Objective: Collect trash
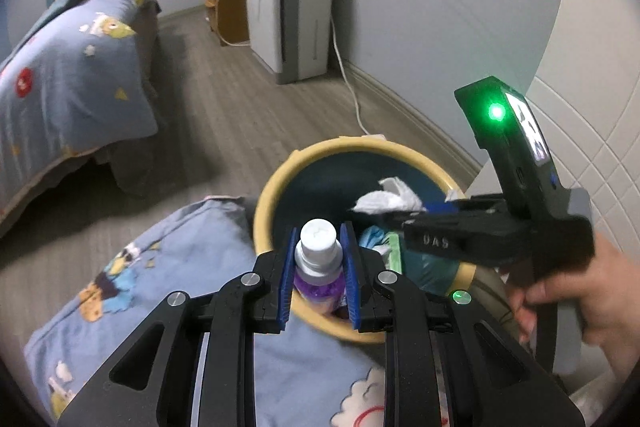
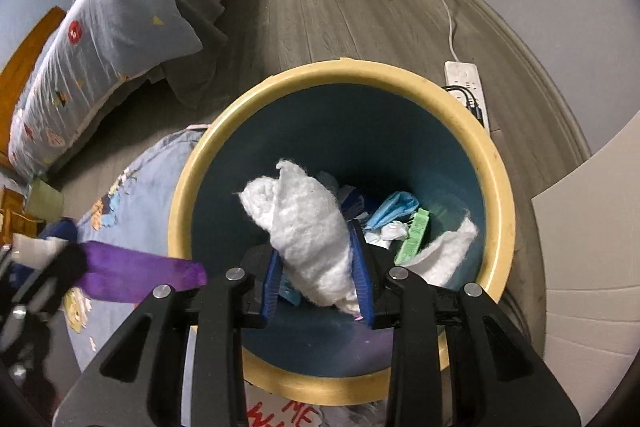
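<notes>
The bed with the blue cartoon-print quilt (image 2: 104, 39) lies well apart across the grey wood floor (image 1: 248, 107), out of the work. Close under both hands stands the round waste bin with a cream rim and teal inside (image 2: 496, 187), its mouth open upward so that things can simply be dropped in; it already holds crumpled paper, a blue scrap and a green ribbed piece. The right gripper (image 2: 318, 279) points steeply down into that mouth, the wad of white fluffy tissue (image 2: 308, 227) between its blue pads; whether the pads press on it I cannot tell, though it looks placed to fall straight inside. The left gripper (image 1: 318, 267) is clenched on the small purple plastic bottle with a white cap (image 1: 319, 247), held cap-forward just over the bin's near rim, probably next in turn.
</notes>
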A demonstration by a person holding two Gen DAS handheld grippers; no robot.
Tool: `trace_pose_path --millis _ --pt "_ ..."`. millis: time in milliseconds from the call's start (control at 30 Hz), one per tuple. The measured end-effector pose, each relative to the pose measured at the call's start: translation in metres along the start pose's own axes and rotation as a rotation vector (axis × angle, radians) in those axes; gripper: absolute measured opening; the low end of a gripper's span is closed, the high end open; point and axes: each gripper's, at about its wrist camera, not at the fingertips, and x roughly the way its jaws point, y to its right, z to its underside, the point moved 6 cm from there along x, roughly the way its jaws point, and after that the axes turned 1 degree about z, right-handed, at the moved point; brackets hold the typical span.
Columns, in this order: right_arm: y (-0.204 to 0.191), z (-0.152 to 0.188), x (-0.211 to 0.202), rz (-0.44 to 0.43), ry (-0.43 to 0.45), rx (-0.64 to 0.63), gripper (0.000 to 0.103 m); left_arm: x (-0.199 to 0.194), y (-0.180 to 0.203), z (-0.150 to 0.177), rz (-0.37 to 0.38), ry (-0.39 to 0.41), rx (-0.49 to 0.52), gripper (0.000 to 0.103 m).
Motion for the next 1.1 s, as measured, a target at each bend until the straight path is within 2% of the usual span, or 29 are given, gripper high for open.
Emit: trace_pose_path --millis 33,67,100,167,233,267,300,433,500,567,667,767,833,900,967,1100 --pt "0.001 0.000 0.000 -0.009 0.001 0.008 0.041 0.006 0.001 -0.001 -0.004 -0.009 0.005 0.023" --pt "0.001 -0.001 0.000 -0.020 0.005 0.016 0.059 0.011 0.002 -0.001 -0.002 -0.016 0.008 0.023" --pt "0.003 -0.002 0.000 -0.031 0.012 0.023 0.071 0.017 0.003 0.001 0.006 -0.027 0.006 0.023" --pt "0.003 -0.006 -0.004 -0.051 0.035 0.041 0.072 0.022 0.004 0.001 0.003 -0.040 -0.002 0.025" --pt "0.007 -0.013 -0.005 -0.050 0.063 0.048 0.075 0.020 0.001 0.003 0.023 -0.026 -0.029 0.042" --pt "0.009 -0.013 -0.007 -0.049 0.070 0.054 0.079 0.016 -0.001 0.004 0.022 -0.010 -0.040 0.052" --pt "0.009 -0.013 -0.008 -0.056 0.075 0.064 0.083 0.013 -0.003 0.004 0.024 0.004 -0.057 0.058" --pt "0.009 -0.005 -0.020 -0.034 0.077 0.081 0.087 0.005 -0.012 0.010 0.018 0.006 -0.083 0.063" --pt "-0.001 -0.002 -0.028 -0.023 0.079 0.064 0.092 -0.002 -0.012 0.013 0.006 0.009 -0.085 0.083" --pt "-0.013 0.000 -0.048 -0.005 0.114 0.045 0.095 -0.022 -0.013 0.020 -0.003 0.022 -0.091 0.084" --pt "-0.026 0.012 -0.082 0.001 0.151 0.098 0.096 -0.051 -0.011 0.030 -0.004 0.031 -0.085 0.095" --pt "-0.049 0.030 -0.112 0.002 0.199 0.133 0.097 -0.084 -0.012 0.043 -0.066 0.048 -0.057 0.096" --pt "-0.059 0.048 -0.129 0.066 0.222 0.101 0.097 -0.102 -0.018 0.053 -0.078 0.050 -0.093 0.097" --pt "-0.072 0.068 -0.138 0.083 0.213 0.050 0.097 -0.117 -0.028 0.068 -0.064 0.074 -0.154 0.098" --pt "-0.079 0.083 -0.150 0.104 0.230 0.020 0.097 -0.124 -0.034 0.081 -0.072 0.090 -0.163 0.098" --pt "-0.073 0.103 -0.180 0.181 0.303 0.022 0.097 -0.119 -0.039 0.095 -0.114 0.039 -0.181 0.098"
